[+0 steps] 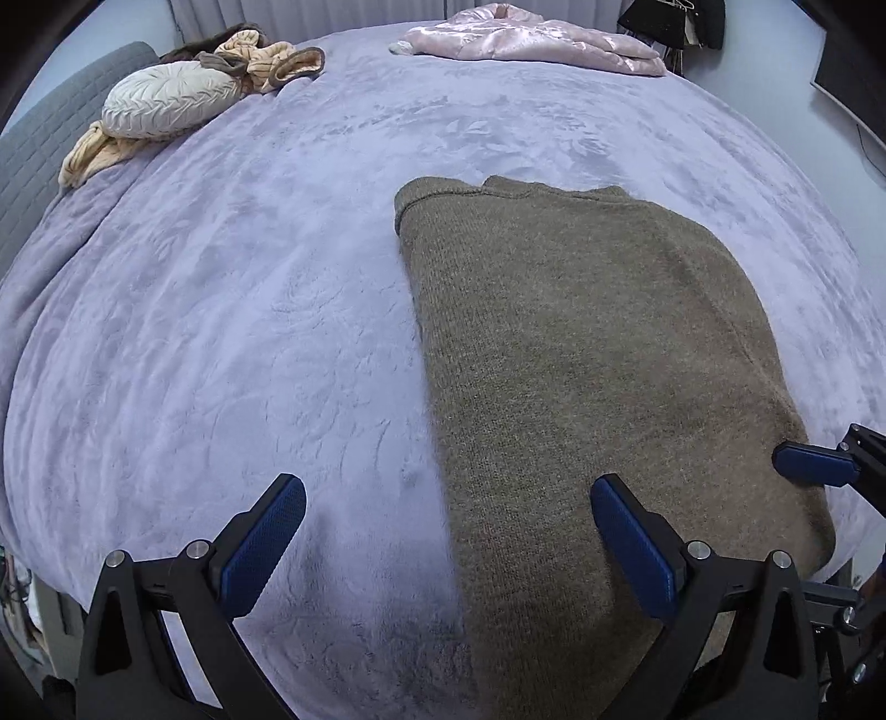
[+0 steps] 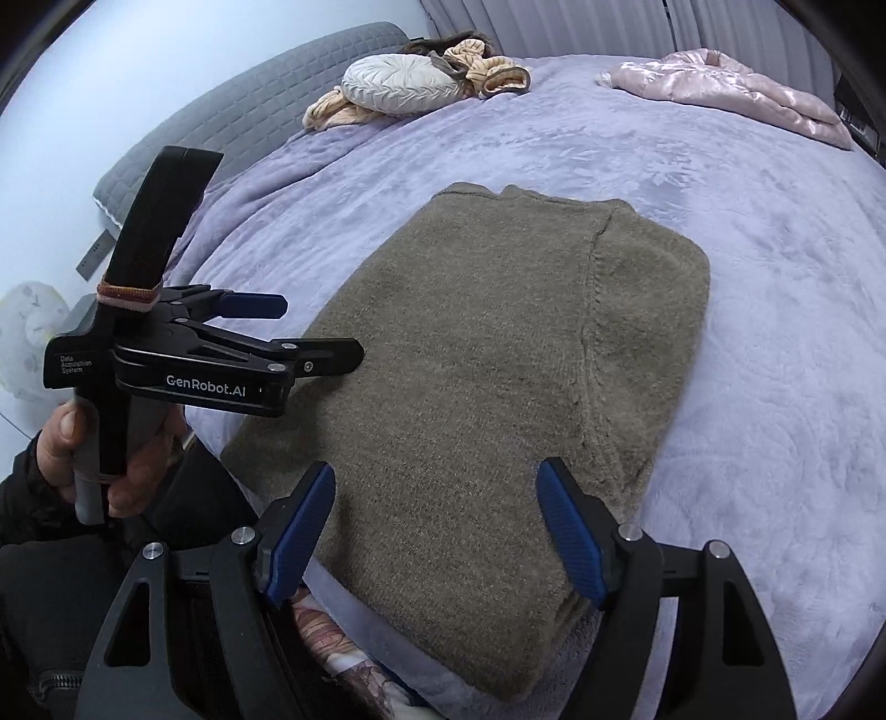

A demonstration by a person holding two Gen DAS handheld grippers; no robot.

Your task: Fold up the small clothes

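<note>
A brown knit sweater (image 1: 581,343) (image 2: 470,343) lies flat on the lavender blanket (image 1: 249,277) (image 2: 775,332), folded into a long strip with a sleeve laid over its right side. My left gripper (image 1: 446,487) (image 2: 318,328) hovers open at the near end, one finger over the blanket and the other over the knit, so it straddles the sweater's left edge. My right gripper (image 2: 436,473) is open above the sweater's near hem, holding nothing. One of its blue fingers (image 1: 814,465) shows at the right edge of the left wrist view.
A round white cushion (image 1: 166,99) (image 2: 398,83) and a peach garment (image 1: 271,61) (image 2: 493,72) lie at the far left by the grey headboard (image 2: 260,105). A pink satin jacket (image 1: 531,39) (image 2: 731,88) lies at the far right. A person's hand (image 2: 61,443) grips the left handle.
</note>
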